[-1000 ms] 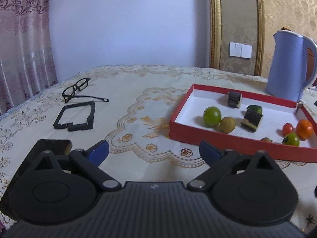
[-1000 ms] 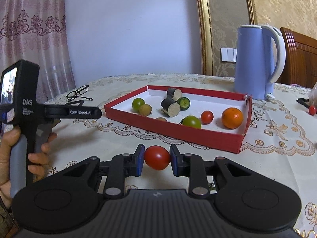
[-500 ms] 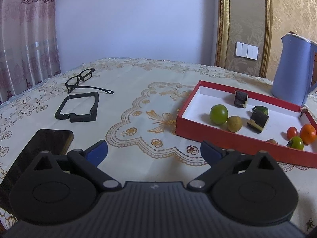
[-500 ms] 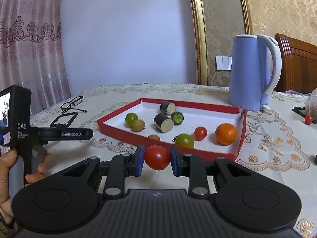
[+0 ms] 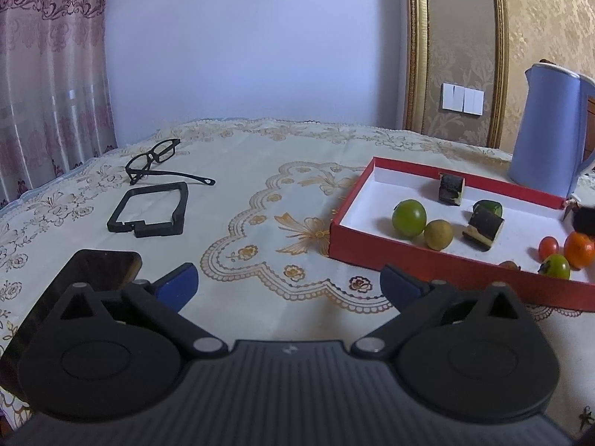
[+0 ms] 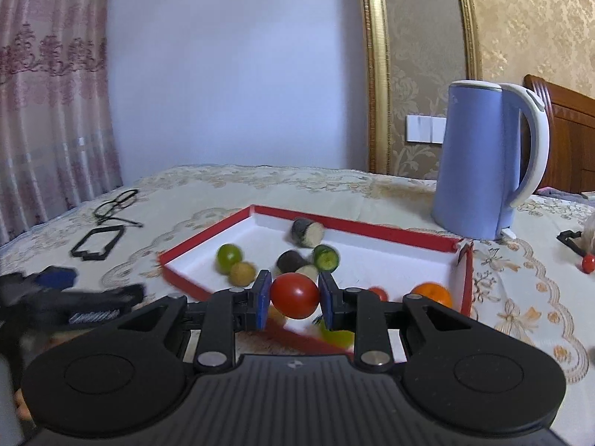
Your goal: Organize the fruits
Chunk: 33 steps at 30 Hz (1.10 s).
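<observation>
Two hand-held grippers. One red tray. One blue kettle. One pair of glasses. Two eggplant chunks. One orange. One held red tomato.

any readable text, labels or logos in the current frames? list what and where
No legible words or numbers in either view.
Left gripper: a light label strip on its body, too blurred to read.
Right gripper: a small embossed mark on the body, a logo shape, no letters.
Kettle, red tray, wall switch: no print visible.
</observation>
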Motion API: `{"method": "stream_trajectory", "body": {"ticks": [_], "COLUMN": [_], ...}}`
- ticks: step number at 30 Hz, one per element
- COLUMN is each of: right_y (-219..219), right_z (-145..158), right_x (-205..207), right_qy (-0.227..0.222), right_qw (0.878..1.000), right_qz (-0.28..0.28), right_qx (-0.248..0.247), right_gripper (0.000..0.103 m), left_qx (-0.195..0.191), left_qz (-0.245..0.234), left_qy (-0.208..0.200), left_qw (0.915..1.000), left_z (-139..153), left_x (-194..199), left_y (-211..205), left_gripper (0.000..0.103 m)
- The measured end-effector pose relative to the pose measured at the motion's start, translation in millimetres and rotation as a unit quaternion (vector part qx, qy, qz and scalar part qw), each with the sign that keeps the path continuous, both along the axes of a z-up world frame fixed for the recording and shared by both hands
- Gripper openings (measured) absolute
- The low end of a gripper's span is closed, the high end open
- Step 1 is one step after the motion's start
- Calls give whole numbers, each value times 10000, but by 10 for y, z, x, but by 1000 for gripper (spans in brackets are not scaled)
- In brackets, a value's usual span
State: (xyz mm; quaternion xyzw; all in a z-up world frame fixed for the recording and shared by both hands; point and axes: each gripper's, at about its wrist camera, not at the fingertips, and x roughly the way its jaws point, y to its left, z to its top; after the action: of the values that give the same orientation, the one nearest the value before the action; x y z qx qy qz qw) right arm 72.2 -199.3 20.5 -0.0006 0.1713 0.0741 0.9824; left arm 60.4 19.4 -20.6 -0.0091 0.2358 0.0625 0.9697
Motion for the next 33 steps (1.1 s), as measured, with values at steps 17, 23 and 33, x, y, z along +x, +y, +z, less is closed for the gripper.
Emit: {"method": "stream_trajectory", "body": {"ticks": [17,23,33], "right_y": [-232,-209,-171], "right_z": [11,-18,-38], "right_x": [964,796,95], "right_qy": [442,455,69], "right_qw": [9954,9966,9996], "right_qz": [-827,-650,-196], "right_qx": [190,238,173], "right_gripper": [28,28,62], "left_qx": [-109,-127,35], "left_qz": [-21,9,65], "left_qy": [43,34,38], "left_qw": [9999,9999,10000], "left_z": [-7,-2,-11], "left_x": [7,-1,-5], "left_y": [34,39,-11], "left_gripper": [103,103,103]}}
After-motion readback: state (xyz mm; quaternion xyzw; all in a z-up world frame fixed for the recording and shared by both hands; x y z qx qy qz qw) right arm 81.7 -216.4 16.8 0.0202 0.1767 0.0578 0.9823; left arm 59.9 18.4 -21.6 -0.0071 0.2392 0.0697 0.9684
